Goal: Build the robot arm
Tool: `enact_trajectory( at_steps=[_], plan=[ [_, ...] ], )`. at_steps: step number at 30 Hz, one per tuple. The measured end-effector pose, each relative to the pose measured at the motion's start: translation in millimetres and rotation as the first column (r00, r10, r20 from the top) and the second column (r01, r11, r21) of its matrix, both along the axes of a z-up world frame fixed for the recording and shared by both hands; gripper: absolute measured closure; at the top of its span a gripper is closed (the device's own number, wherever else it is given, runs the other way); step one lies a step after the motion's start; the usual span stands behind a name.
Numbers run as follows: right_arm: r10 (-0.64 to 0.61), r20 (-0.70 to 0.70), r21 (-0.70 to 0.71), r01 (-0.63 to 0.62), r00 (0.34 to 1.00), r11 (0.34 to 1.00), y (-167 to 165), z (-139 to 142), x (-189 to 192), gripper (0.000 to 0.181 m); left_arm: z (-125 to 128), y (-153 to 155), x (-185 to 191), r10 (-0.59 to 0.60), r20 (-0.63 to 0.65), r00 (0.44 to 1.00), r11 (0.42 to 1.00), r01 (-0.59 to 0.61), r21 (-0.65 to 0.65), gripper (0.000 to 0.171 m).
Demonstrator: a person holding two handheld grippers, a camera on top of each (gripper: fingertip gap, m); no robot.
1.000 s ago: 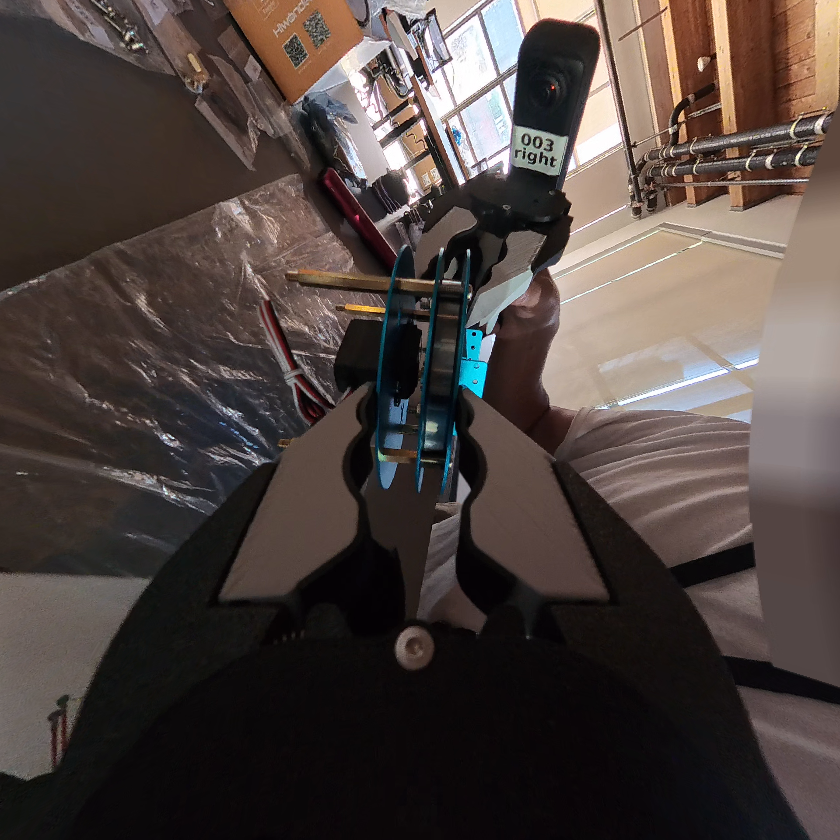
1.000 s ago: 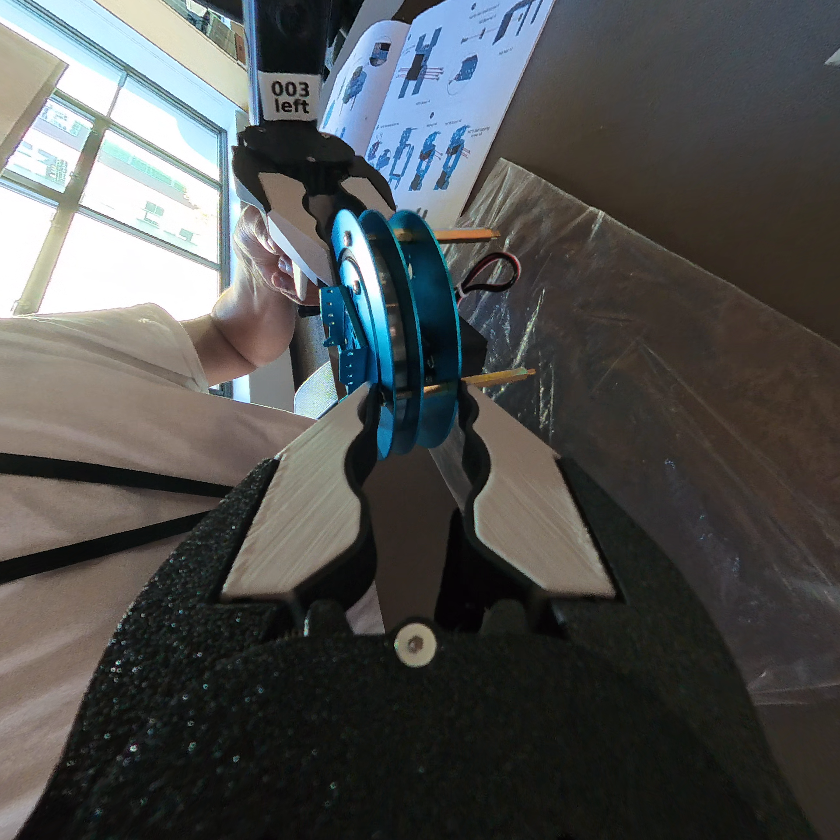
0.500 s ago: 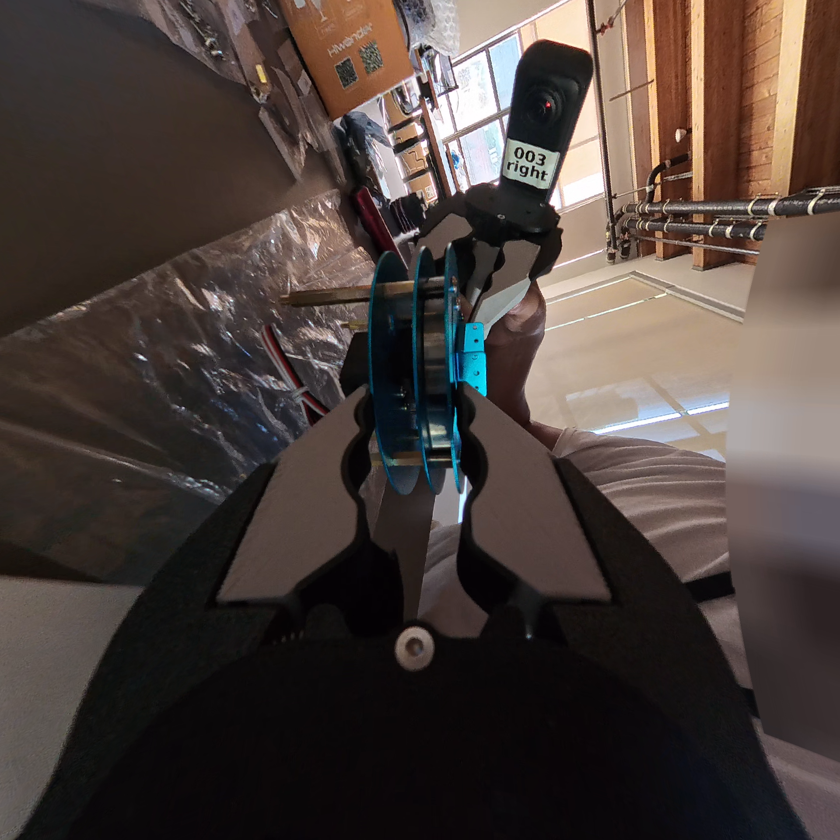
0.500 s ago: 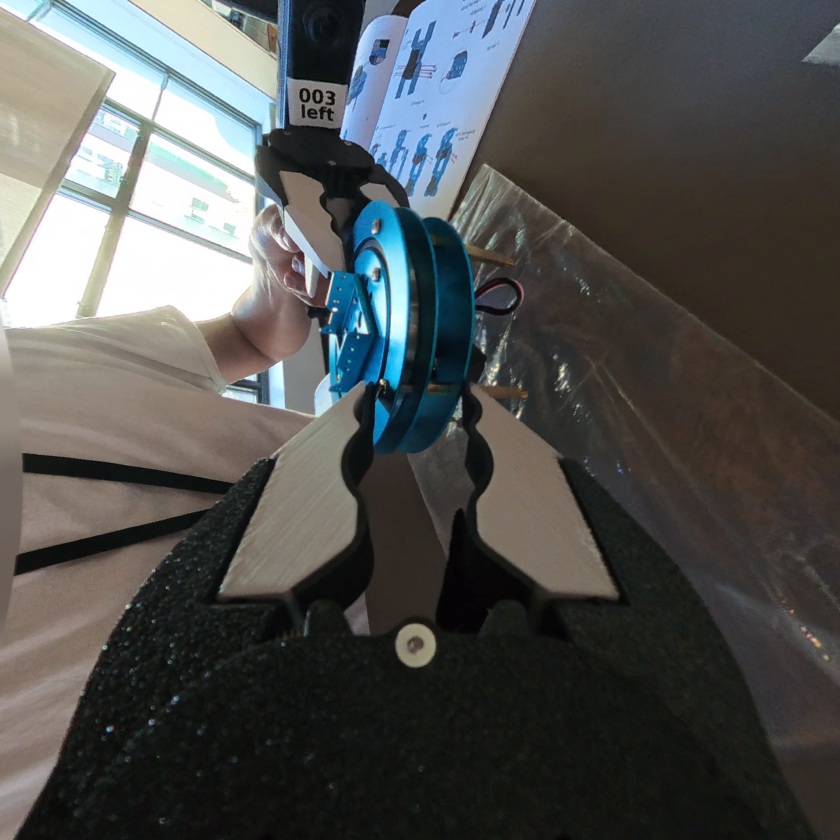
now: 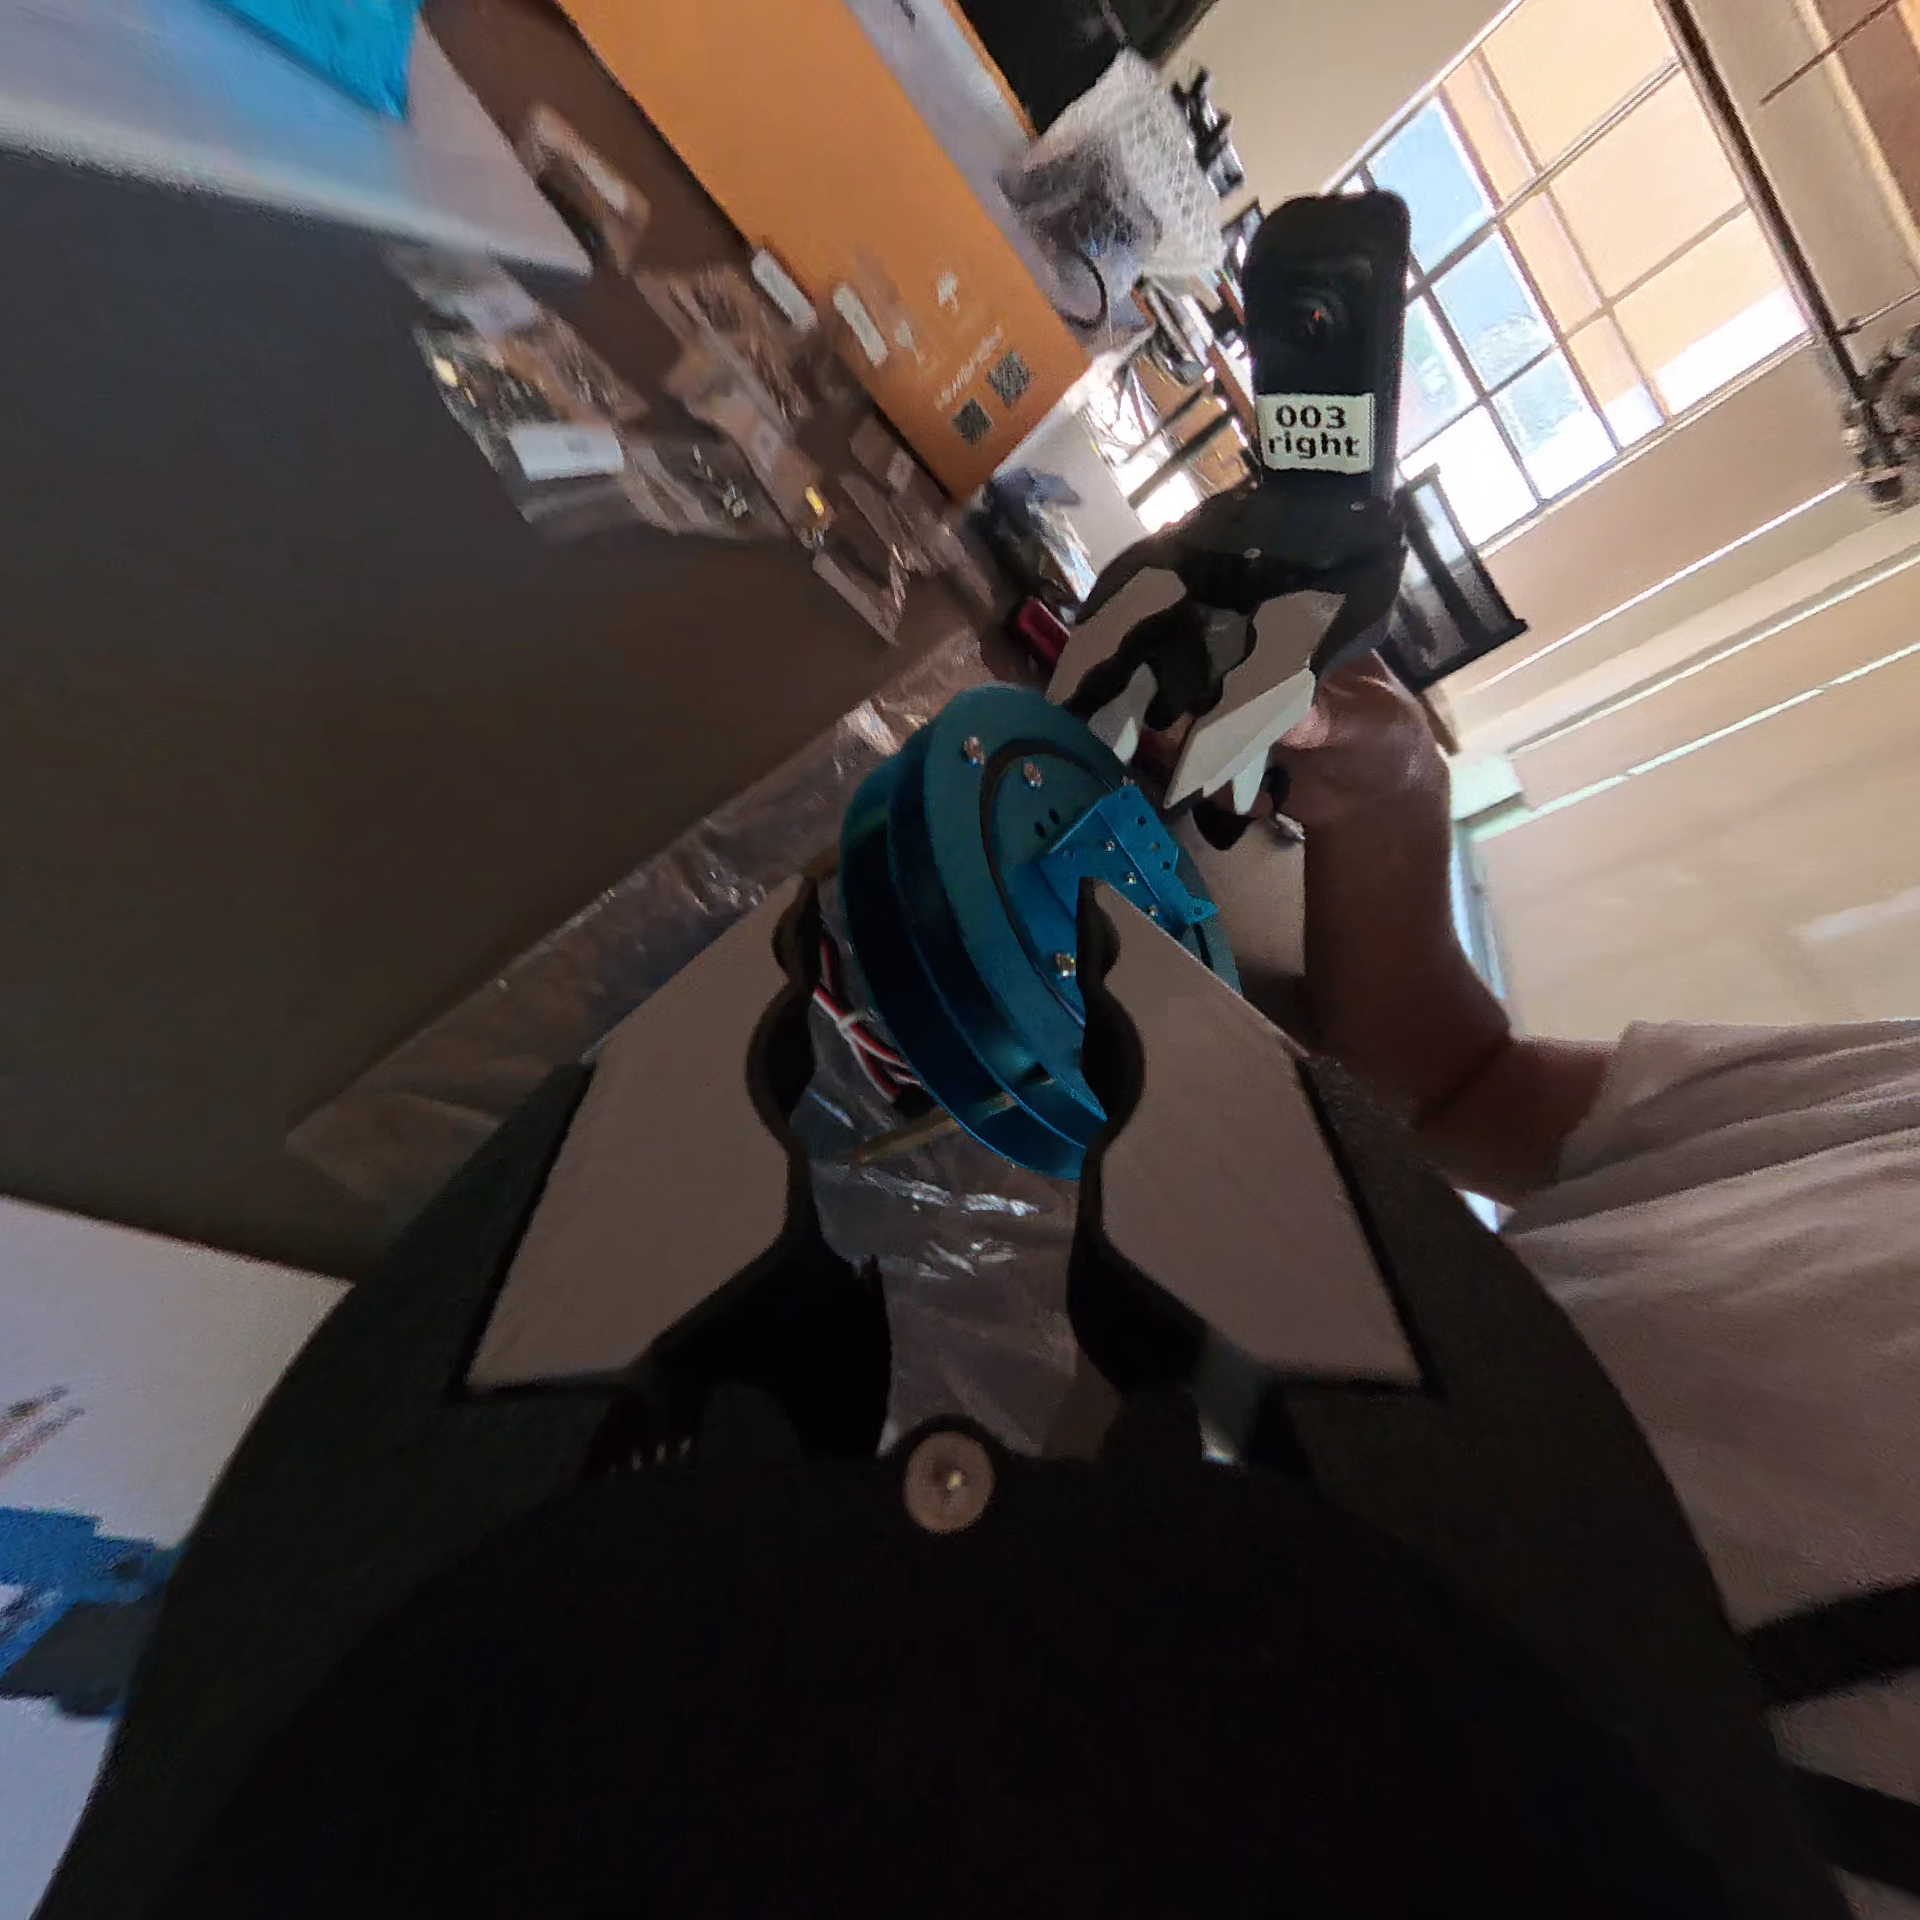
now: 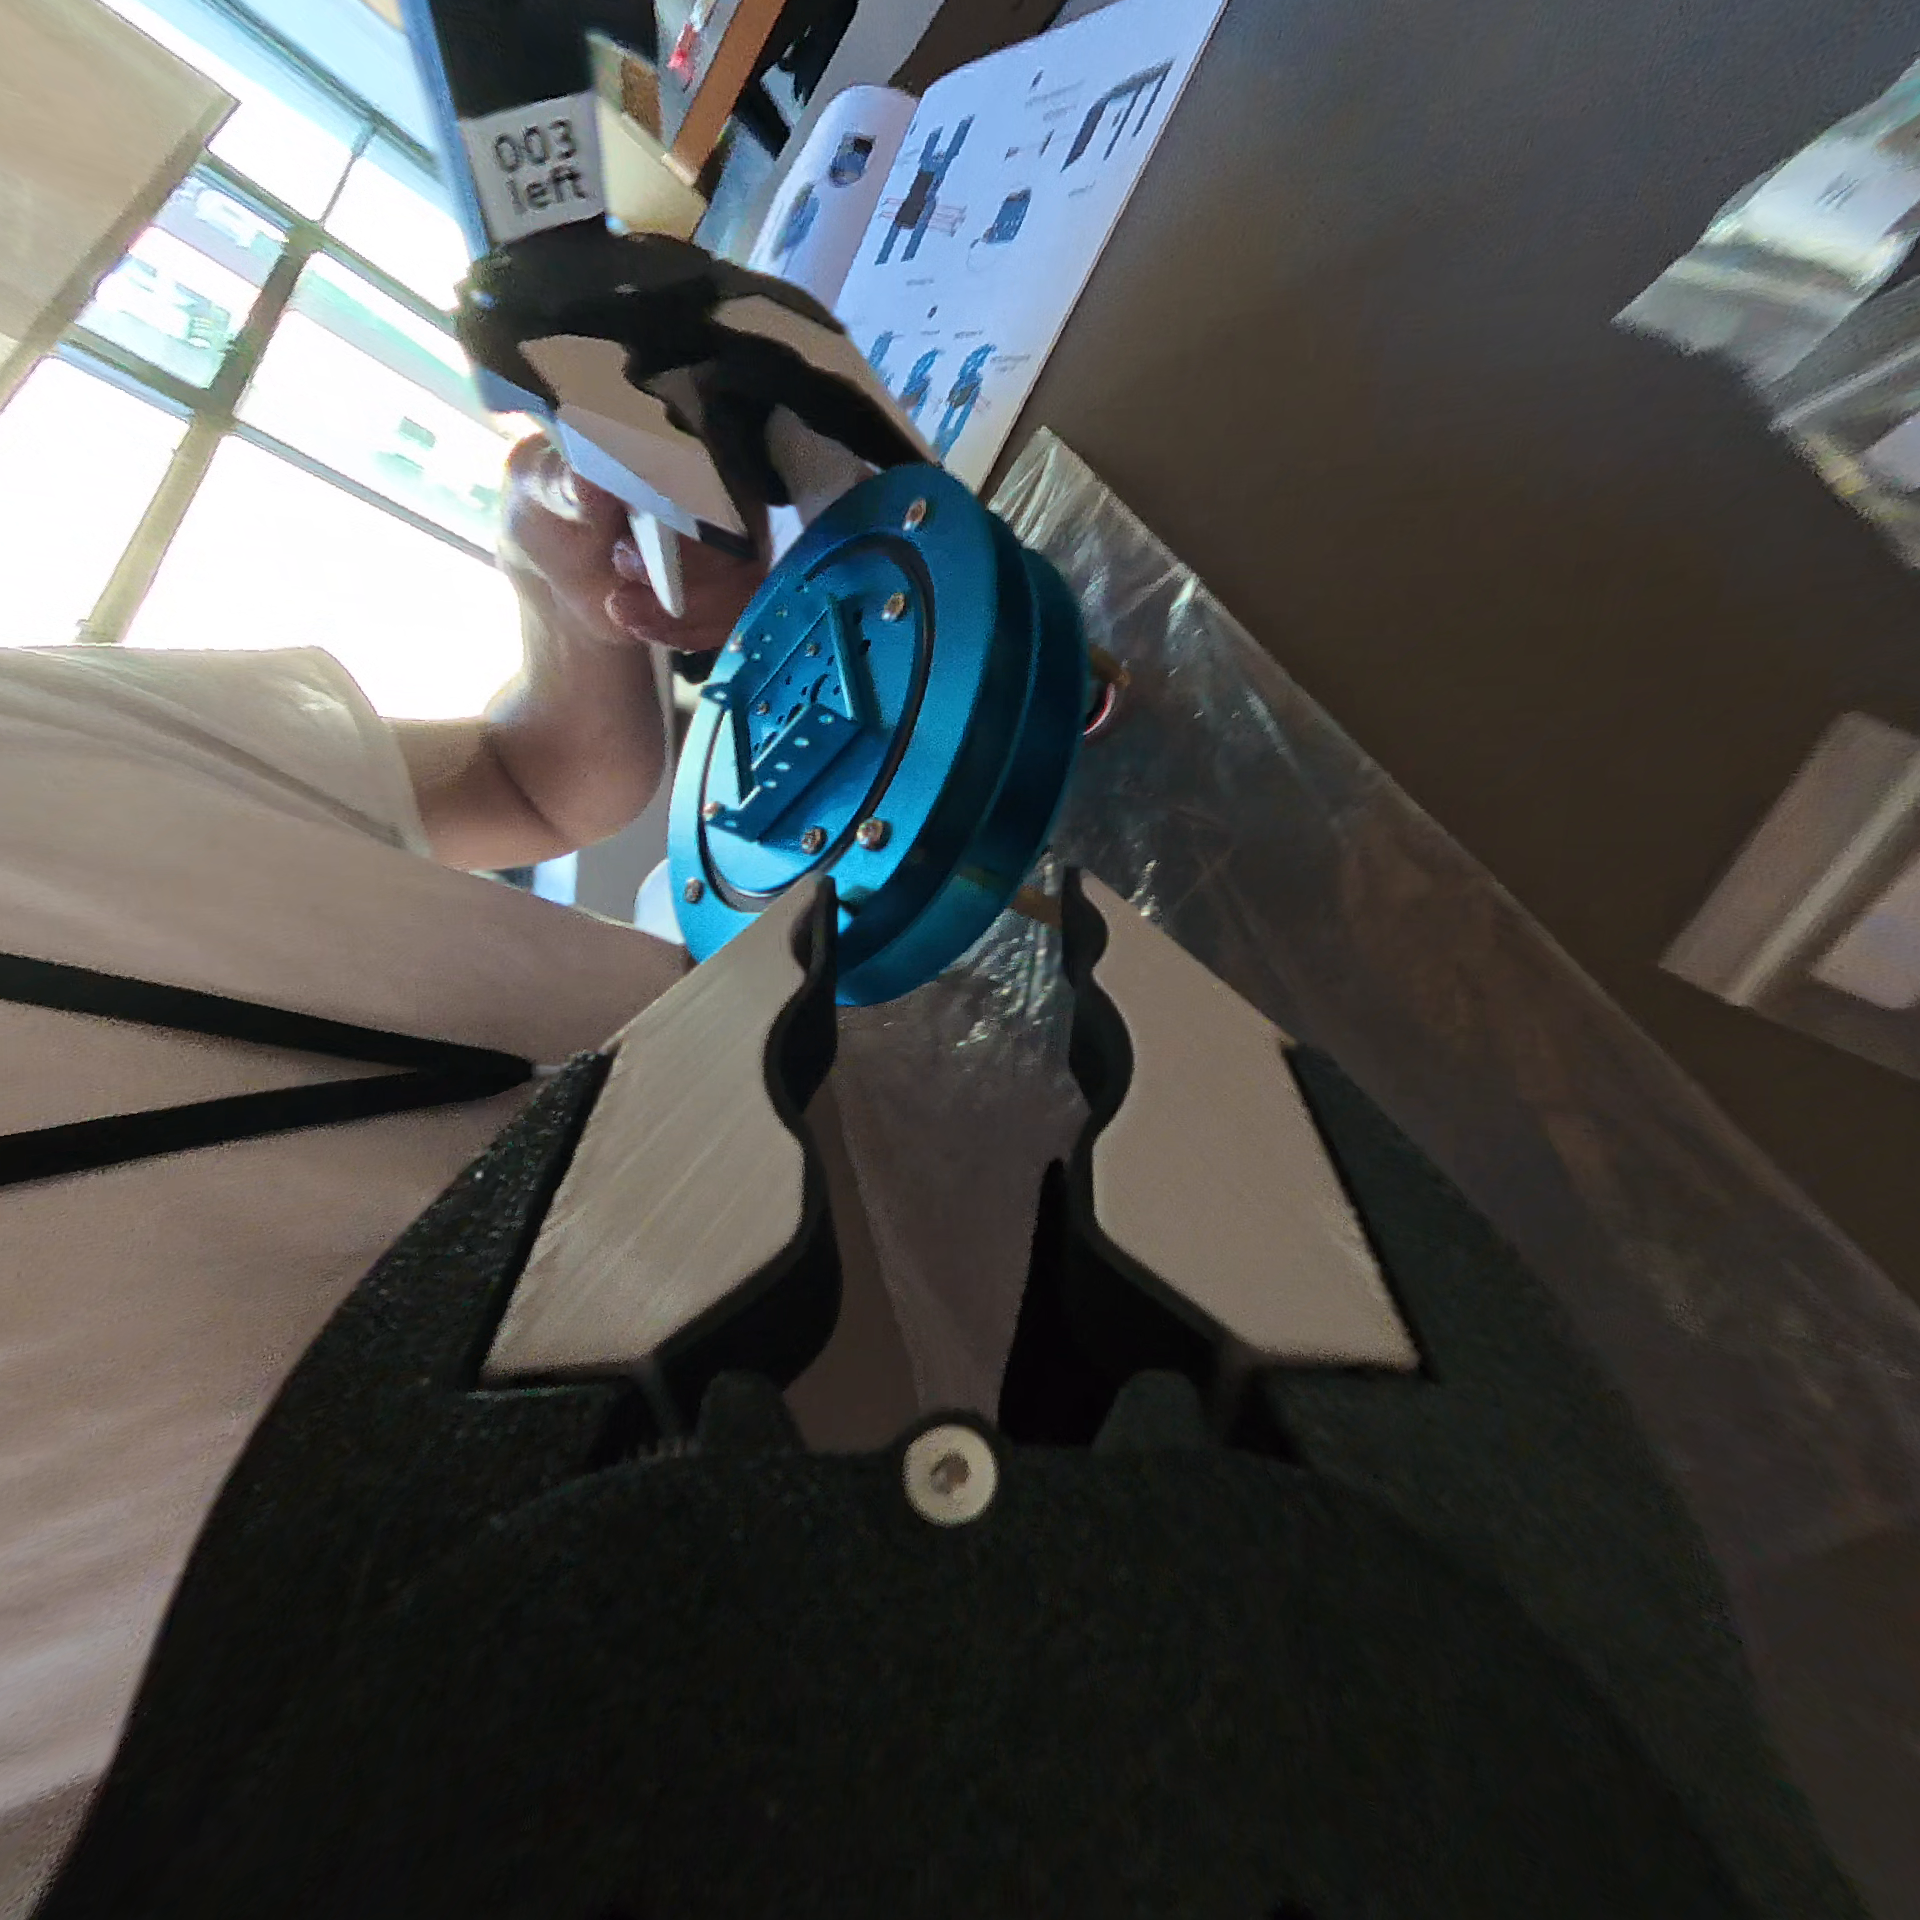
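Observation:
A blue round disc assembly [image 5: 977,883] with stacked plates, a small blue bracket [image 6: 800,727] on its face, brass standoffs [image 5: 904,1138] and red, white and black wires [image 5: 852,1029] is held up above the table, tilted. My left gripper [image 5: 940,914] is shut on its lower edge. My right gripper [image 6: 945,904] is shut on the opposite edge of the assembly [image 6: 935,644], one finger on the disc face, the other by a standoff. Each gripper shows in the other's view: the right [image 5: 1174,769] and the left [image 6: 738,530].
Crinkled clear plastic sheet [image 6: 1351,883] lies on the brown table [image 5: 312,727]. An orange cardboard box [image 5: 831,208] and small parts bags [image 5: 623,416] stand at the back. A printed instruction sheet [image 6: 1039,208] lies nearby. A person in a white shirt [image 6: 208,831] is close behind. The left gripper's tips are roughly 11 cm from the right gripper's.
The assembly has turned from edge-on to tilted, so its face with the bracket shows in both views. Both grippers swung with it, and their jaws stand slightly wider.

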State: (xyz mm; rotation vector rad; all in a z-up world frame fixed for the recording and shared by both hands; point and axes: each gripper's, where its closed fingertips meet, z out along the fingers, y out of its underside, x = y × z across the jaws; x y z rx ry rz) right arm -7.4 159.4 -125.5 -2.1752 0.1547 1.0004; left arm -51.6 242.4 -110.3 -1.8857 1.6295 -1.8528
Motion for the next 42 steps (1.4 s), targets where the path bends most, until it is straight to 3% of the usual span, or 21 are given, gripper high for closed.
enact_trajectory(
  at_steps=[5, 7, 10, 18, 23, 27, 34, 39, 42],
  plan=[
    [-0.110, 0.180, 0.137, 0.086, 0.978, 0.987, 0.6, 13.4, 31.1, 0.146, 30.0, 23.0, 5.0, 0.041, 0.148, 0.988, 0.986, -0.065, 0.156, 0.123],
    [-0.153, 0.183, 0.214, 0.113, 0.971, 0.970, 1.5, 25.4, 38.5, 0.148, 41.2, 32.8, 11.2, 0.036, 0.148, 0.988, 0.975, -0.067, 0.213, 0.123],
    [-0.193, 0.130, 0.293, 0.149, 0.972, 0.945, 1.3, 40.3, 43.7, 0.148, 69.8, 33.3, 19.9, 0.002, 0.158, 0.987, 0.981, -0.032, 0.192, 0.123],
    [-0.243, 0.069, 0.400, 0.197, 0.967, 0.895, 0.5, 55.6, 51.5, 0.148, 107.4, -8.0, 42.0, -0.091, 0.187, 0.978, 0.958, 0.035, 0.284, 0.123],
    [-0.248, 0.151, 0.408, 0.168, 0.957, 0.897, 0.8, 53.2, 46.2, 0.151, 140.9, -38.4, 46.7, -0.155, 0.245, 0.957, 0.923, 0.053, 0.381, 0.123],
    [-0.238, 0.177, 0.401, 0.151, 0.955, 0.903, 2.1, 50.1, 42.6, 0.151, 168.0, -56.1, 40.2, -0.193, 0.310, 0.931, 0.921, 0.063, 0.385, 0.123],
    [-0.268, 0.256, 0.438, 0.136, 0.929, 0.889, 0.9, 56.2, 44.0, 0.151, 151.5, -56.0, 6.8, -0.160, 0.343, 0.926, 0.946, 0.046, 0.320, 0.123],
    [-0.289, 0.304, 0.479, 0.117, 0.908, 0.870, 2.9, 56.5, 45.5, 0.150, 113.4, -16.9, -47.9, 0.030, 0.405, 0.914, 0.943, -0.160, 0.292, 0.123],
    [-0.313, 0.352, 0.495, 0.108, 0.882, 0.862, 3.3, 54.4, 50.9, 0.149, 81.0, 32.5, -102.6, 0.227, 0.399, 0.888, 0.878, -0.364, 0.310, 0.123]
  ],
)
